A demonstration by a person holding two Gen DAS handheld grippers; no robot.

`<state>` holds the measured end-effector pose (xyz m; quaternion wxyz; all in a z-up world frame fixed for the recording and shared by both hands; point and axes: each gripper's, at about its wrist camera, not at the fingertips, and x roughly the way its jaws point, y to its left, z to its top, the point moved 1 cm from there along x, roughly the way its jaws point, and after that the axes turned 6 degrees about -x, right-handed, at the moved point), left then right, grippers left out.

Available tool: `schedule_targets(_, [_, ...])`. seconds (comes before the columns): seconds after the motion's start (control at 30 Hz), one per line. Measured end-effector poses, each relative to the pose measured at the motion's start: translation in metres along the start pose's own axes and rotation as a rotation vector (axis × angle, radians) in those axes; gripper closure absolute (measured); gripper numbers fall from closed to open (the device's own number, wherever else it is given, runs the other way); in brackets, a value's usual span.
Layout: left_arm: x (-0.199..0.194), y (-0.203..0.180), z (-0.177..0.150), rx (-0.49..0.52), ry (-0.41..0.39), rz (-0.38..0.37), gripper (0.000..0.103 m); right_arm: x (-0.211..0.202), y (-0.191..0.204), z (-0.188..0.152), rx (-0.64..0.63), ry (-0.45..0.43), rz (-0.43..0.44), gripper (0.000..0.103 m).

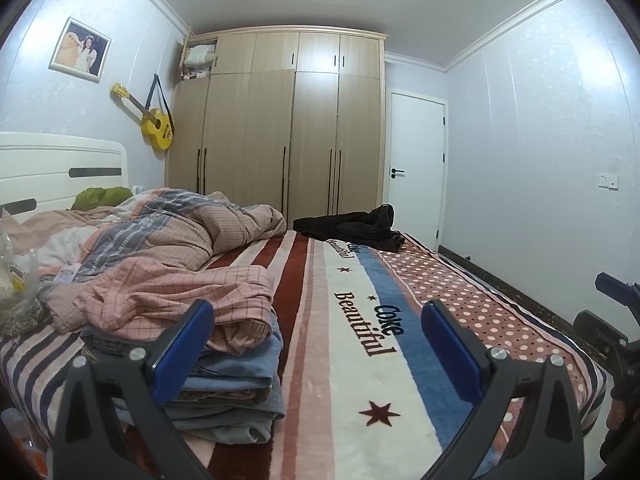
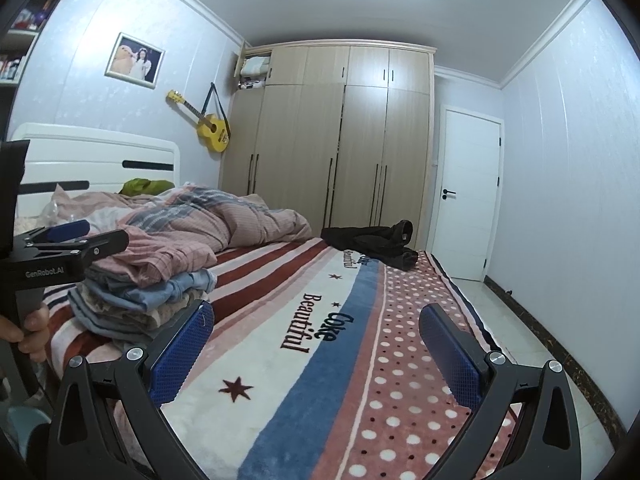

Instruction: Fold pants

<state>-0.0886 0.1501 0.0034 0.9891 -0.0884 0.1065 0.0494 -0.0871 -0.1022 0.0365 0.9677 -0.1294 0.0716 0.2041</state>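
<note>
A home bedroom, plainly: a bed [image 1: 360, 340] under a striped blanket with a rumpled quilt [image 1: 180, 224], a white headboard [image 1: 60, 168], a tall wooden wardrobe [image 1: 280, 120], a yellow guitar [image 1: 154, 122] hung beside a framed photo [image 1: 80, 50], and a white door [image 1: 416, 160].

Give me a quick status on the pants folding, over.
Left gripper open, empty. Right gripper open, empty. Dark pants crumpled at the bed's far end, untouched. Folded clothes stack sits near the left gripper; blanket between is bare.
</note>
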Motion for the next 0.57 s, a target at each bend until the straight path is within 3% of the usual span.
schedule_targets(0.57, [0.0013, -0.0034, -0.0008, 0.006, 0.003, -0.012, 0.001, -0.0017, -0.0028, 0.0021, 0.012, 0.004, -0.022, 0.000])
